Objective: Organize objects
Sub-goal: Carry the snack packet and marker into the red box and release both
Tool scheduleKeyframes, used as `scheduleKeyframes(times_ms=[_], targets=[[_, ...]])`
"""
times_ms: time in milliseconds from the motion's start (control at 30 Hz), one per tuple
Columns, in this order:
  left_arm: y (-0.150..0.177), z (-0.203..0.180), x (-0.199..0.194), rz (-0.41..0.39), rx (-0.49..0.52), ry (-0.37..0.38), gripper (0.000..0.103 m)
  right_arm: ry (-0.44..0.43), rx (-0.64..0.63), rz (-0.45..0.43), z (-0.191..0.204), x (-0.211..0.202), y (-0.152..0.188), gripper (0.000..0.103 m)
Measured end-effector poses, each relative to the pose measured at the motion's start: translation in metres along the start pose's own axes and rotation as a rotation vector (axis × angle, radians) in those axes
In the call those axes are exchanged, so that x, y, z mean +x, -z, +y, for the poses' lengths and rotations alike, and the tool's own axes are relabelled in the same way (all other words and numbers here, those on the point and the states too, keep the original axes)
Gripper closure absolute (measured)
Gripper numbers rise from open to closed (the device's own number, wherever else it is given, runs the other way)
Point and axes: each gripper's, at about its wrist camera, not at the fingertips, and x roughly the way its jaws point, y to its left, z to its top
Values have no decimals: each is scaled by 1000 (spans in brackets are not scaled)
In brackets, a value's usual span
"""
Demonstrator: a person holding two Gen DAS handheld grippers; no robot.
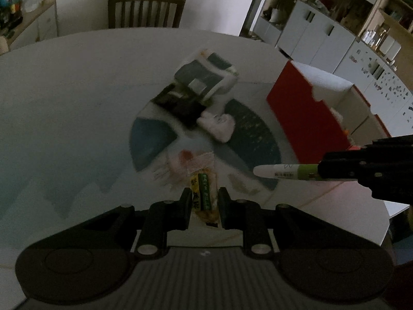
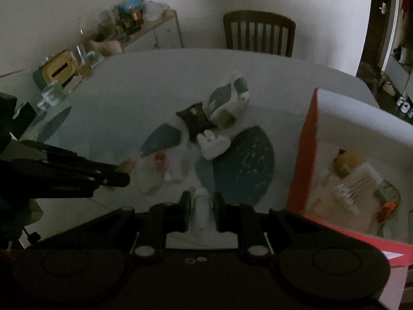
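My left gripper (image 1: 202,201) is shut on a small snack packet (image 1: 202,196) with yellow and green labels, held above the table. My right gripper (image 2: 201,204) is shut on a white and green marker pen (image 2: 201,209); in the left wrist view the pen (image 1: 284,172) sticks out leftward from the right gripper's fingers (image 1: 343,168). On the table lie a dark packet (image 2: 194,119), a white and dark green pouch (image 2: 227,98), a small white bundle (image 2: 213,143) and a clear packet (image 2: 160,165). The left gripper also shows in the right wrist view (image 2: 121,173).
A red-sided open box (image 2: 302,155) stands at the right with a yellow item (image 2: 346,161) and a cotton swab pack (image 2: 358,188) inside. The tablecloth (image 2: 245,165) has dark round patterns. A chair (image 2: 258,32) stands behind the table. A cluttered sideboard (image 2: 103,38) is at the left.
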Motion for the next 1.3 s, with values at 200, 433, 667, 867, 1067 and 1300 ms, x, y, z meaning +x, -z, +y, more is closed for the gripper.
scheduleKeyframes(times_ms=[200, 433, 667, 867, 1067, 1300], targets=[[-21, -33, -6, -49, -2, 30, 83, -12, 17, -77, -25, -32, -10, 86], [-47, -88, -6, -100, 59, 74, 83, 4, 47, -172, -63, -66, -17, 86], [-70, -147, 7, -129, 150, 100, 83, 41, 92, -248, -112, -92, -16, 86], [-81, -189, 28, -109, 211, 106, 83, 26, 188, -263, -157, -102, -11, 88], [-93, -224, 52, -75, 274, 114, 83, 124, 210, -303, -196, -105, -12, 88], [-97, -261, 88, -21, 346, 107, 83, 203, 242, -249, -235, -85, -6, 88]])
